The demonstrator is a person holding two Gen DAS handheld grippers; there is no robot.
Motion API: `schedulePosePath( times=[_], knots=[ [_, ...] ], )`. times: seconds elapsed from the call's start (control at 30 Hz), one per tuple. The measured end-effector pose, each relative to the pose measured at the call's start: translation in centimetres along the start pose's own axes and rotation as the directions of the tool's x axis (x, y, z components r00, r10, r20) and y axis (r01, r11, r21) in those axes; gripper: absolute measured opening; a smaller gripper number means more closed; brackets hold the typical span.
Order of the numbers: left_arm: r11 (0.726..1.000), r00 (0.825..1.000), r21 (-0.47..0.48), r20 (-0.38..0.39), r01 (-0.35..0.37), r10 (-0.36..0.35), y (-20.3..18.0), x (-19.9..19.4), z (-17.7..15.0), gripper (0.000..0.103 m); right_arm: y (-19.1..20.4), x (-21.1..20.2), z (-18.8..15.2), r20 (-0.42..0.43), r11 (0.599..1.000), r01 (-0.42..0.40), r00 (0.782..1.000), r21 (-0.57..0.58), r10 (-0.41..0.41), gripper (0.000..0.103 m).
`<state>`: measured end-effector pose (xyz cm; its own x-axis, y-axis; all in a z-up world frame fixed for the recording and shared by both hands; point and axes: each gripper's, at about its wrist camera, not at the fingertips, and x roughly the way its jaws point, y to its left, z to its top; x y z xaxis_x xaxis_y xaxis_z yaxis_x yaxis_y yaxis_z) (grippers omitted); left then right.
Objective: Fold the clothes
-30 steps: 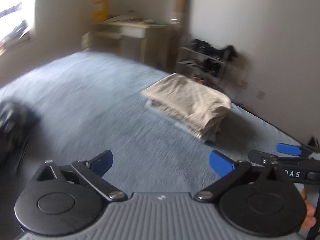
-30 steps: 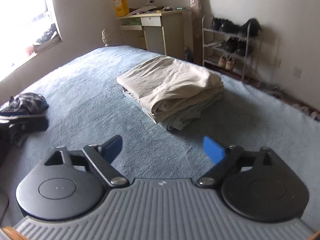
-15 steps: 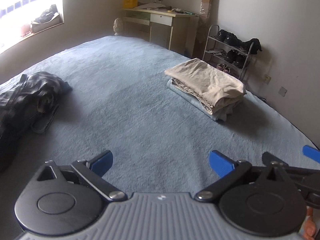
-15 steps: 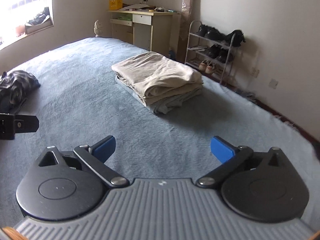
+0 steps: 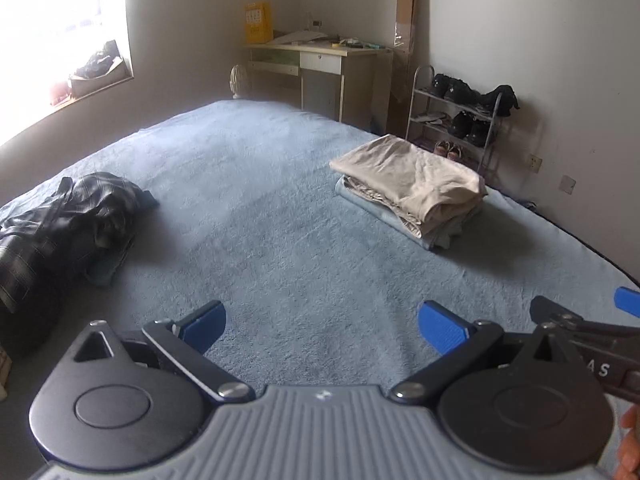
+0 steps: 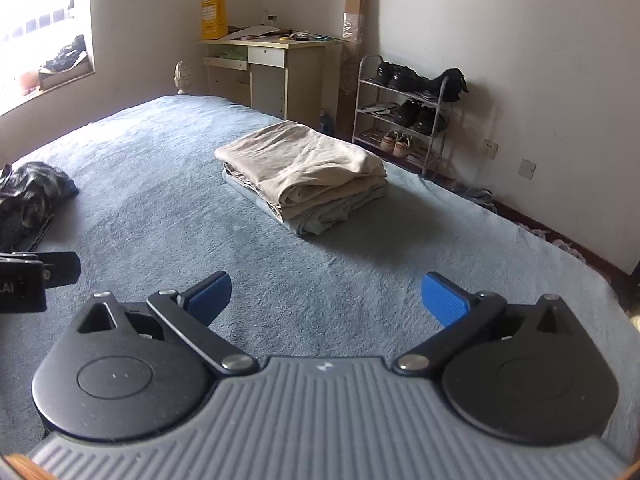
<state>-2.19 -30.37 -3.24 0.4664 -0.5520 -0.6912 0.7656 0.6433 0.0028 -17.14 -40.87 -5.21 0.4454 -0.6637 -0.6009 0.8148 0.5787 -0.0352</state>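
Jaws on both were spread wide w/ nothing between them. My left gripper (image 5: 322,322) hung over bare blue bedspread (image 5: 280,240), blue pads apart, only carpet-like cover showing in the gap. My right gripper (image 6: 326,294) had just been opening further and stood at its widest, also over bare cover, nothing in the gap. Folded stack (image 6: 304,172) sat ahead toward the far right side of the bed: beige garment on top, a light blue-grey piece under it, edges roughly squared. Unfolded dark plaid clothes (image 5: 68,216) lay in a heap at the left edge, well apart from the stack; couldn't tell how many items were in it, prob more than one. From the left cam, the right gripper's tips poked in at the right edge. Beyond the bed: desk (image 6: 272,64) in the corner, shoe rack (image 6: 404,112) by the wall, window (image 5: 52,20) at left
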Motion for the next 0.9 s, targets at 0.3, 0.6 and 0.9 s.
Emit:
schedulePosePath(
  times=[0.3, 0.6, 0.9],
  knots=[
    [0.999, 0.997, 0.007, 0.061, -0.052, 0.051, -0.4, -1.2, -0.2, 0.103, 0.2, -0.3, -0.5, -0.011, 1.0, 0.0, 1.0, -0.019, 0.0, 0.102],
    [0.999, 0.999, 0.023, 0.04, -0.037, 0.036, -0.9, -0.9, 0.0, 0.103, 0.3, -0.3, -0.5, -0.011, 1.0, 0.009, 1.0, -0.026, -0.01, 0.102],
    [0.998, 0.997, 0.055, 0.07, -0.043, 0.039, -1.4, -1.4, 0.1, 0.103, 0.3, -0.2, -0.6, -0.015, 0.999, 0.021, 1.0, -0.028, -0.021, 0.102]
  ],
)
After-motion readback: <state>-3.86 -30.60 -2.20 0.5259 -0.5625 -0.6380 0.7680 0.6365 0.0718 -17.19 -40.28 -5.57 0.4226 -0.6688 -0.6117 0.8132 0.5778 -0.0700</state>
